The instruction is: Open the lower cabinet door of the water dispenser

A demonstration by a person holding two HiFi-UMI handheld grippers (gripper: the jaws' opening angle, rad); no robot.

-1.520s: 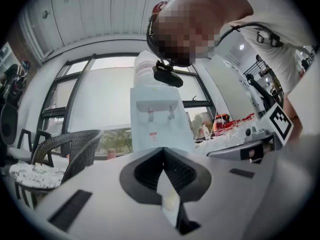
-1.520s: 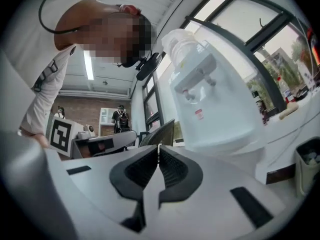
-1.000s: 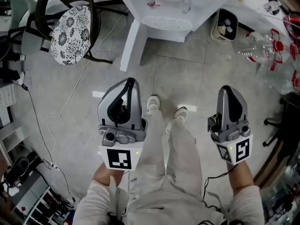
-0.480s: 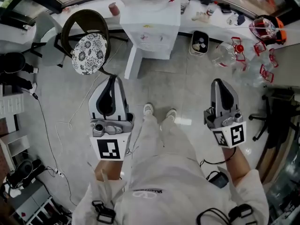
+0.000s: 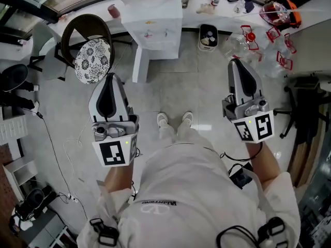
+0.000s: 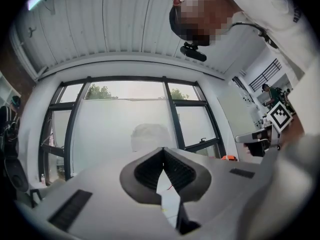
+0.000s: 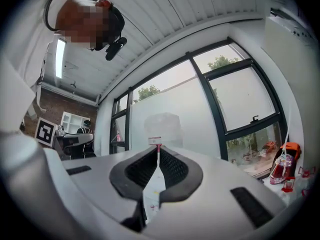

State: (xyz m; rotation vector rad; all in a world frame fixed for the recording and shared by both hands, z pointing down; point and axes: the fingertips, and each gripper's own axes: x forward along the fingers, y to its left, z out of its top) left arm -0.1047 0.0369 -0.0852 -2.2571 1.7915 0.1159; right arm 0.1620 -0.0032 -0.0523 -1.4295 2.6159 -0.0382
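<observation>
The white water dispenser [image 5: 152, 19] stands at the top of the head view, and its lower body [image 5: 138, 63] reaches down to the floor. I cannot make out the cabinet door from this steep angle. My left gripper [image 5: 109, 79] is held well short of the dispenser, on its left, shut and empty. My right gripper [image 5: 238, 63] is held out to its right, also shut on nothing. In the left gripper view the tips of the left gripper [image 6: 163, 149] meet below the dispenser's bottle [image 6: 150, 134]. In the right gripper view the right gripper [image 7: 158, 146] likewise points at the bottle [image 7: 163, 126].
A chair with a patterned cushion [image 5: 92, 60] stands left of the dispenser. A small bin [image 5: 208, 36] and several empty water bottles [image 5: 258, 40] lie to its right. An office chair base [image 5: 305, 112] is at far right. Cables [image 5: 72, 149] trail on the floor at left. The person's feet [image 5: 173, 120] stand between the grippers.
Both grippers have risen and stayed shut. The head view has pulled up and back, so the dispenser now sits smaller and higher in the picture.
</observation>
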